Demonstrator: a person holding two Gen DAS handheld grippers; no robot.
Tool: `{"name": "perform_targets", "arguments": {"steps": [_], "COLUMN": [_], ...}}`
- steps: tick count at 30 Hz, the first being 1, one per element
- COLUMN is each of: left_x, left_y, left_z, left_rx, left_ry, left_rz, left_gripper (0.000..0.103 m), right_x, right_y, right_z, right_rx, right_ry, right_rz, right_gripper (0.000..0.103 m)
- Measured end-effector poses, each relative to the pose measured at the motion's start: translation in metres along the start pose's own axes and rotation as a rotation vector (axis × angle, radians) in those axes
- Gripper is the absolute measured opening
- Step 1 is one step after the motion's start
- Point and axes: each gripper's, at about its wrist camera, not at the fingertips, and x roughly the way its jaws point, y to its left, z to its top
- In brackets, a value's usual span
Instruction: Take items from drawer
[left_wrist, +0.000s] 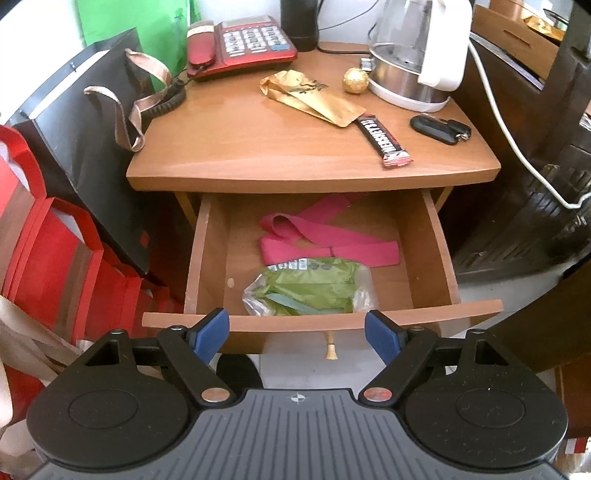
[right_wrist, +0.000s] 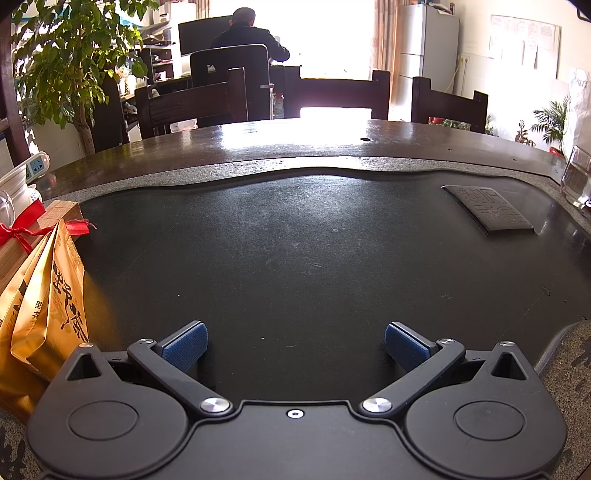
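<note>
The wooden drawer (left_wrist: 439, 254) of a small bedside table stands pulled open in the left wrist view. Inside lie a pink fabric strap (left_wrist: 325, 243) toward the back and a clear bag of green material (left_wrist: 310, 288) near the front. My left gripper (left_wrist: 297, 334) is open and empty, just in front of and above the drawer's front panel. My right gripper (right_wrist: 295, 345) is open and empty, hovering over a dark stone tea tray (right_wrist: 295, 240) on a separate table, away from the drawer.
On the bedside tabletop (left_wrist: 229, 147) sit a red telephone (left_wrist: 240, 44), gold pouch (left_wrist: 310, 98), gold ball (left_wrist: 356, 80), chocolate bar (left_wrist: 384, 142), car key (left_wrist: 439, 128) and kettle (left_wrist: 413, 55). Red and black gift bags (left_wrist: 74, 221) stand left. Gold tea packets (right_wrist: 44, 306) lie left of the tea tray.
</note>
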Motion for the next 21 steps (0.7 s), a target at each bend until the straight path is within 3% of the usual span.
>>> {"name": "perform_targets", "arguments": {"steps": [21], "left_x": [-0.004], "left_y": [0.0016], "left_z": [0.0029], "left_rx": [0.022], "left_ry": [-0.002], "left_rz": [0.009], "left_gripper": [0.084], "right_x": [-0.0001], "right_y": [0.0001], "right_z": [-0.0001], "right_rx": [0.0], "right_ry": [0.0], "right_rz": [0.0], "right_gripper": [0.103]}}
